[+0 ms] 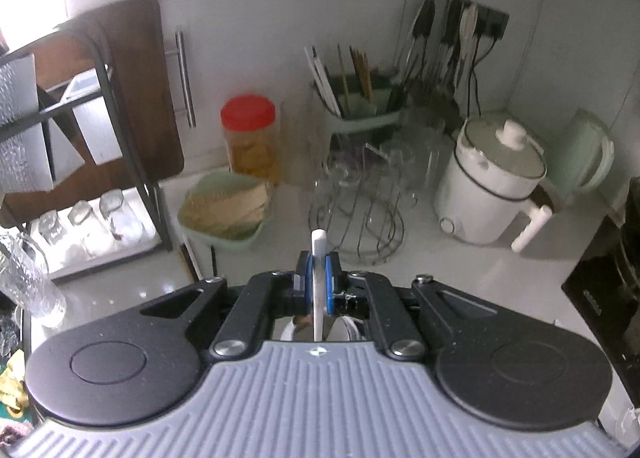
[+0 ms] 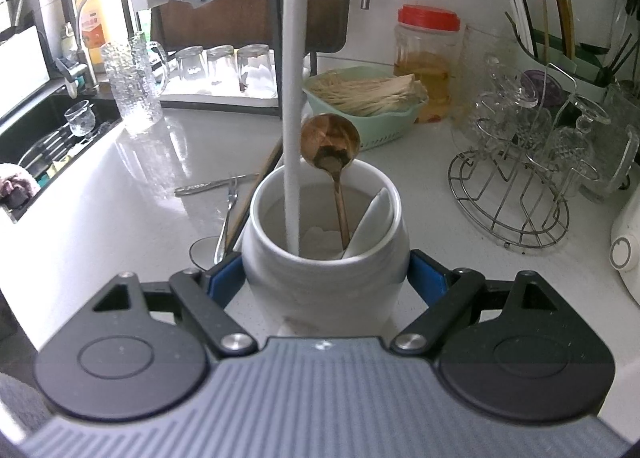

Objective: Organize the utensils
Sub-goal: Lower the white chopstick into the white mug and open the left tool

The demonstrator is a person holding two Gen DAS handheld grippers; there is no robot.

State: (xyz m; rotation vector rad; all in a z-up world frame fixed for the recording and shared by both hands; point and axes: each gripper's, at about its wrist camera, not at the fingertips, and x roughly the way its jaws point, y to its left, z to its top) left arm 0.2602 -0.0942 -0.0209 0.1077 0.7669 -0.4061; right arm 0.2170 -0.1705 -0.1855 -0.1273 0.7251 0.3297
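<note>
A clear plastic jar with a red lid (image 2: 427,65) stands far on the white tabletop (image 2: 120,193), just right of a mint-green basket of pale dried strands (image 2: 366,101). Right of them sits a wire rack of upturned glasses (image 2: 516,173). A white electric pot (image 1: 490,193) stands far right.

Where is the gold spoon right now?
In the right wrist view, the gold spoon stands bowl-up inside the white ceramic jar, between the long white utensil handle and a white ceramic spoon.
</note>
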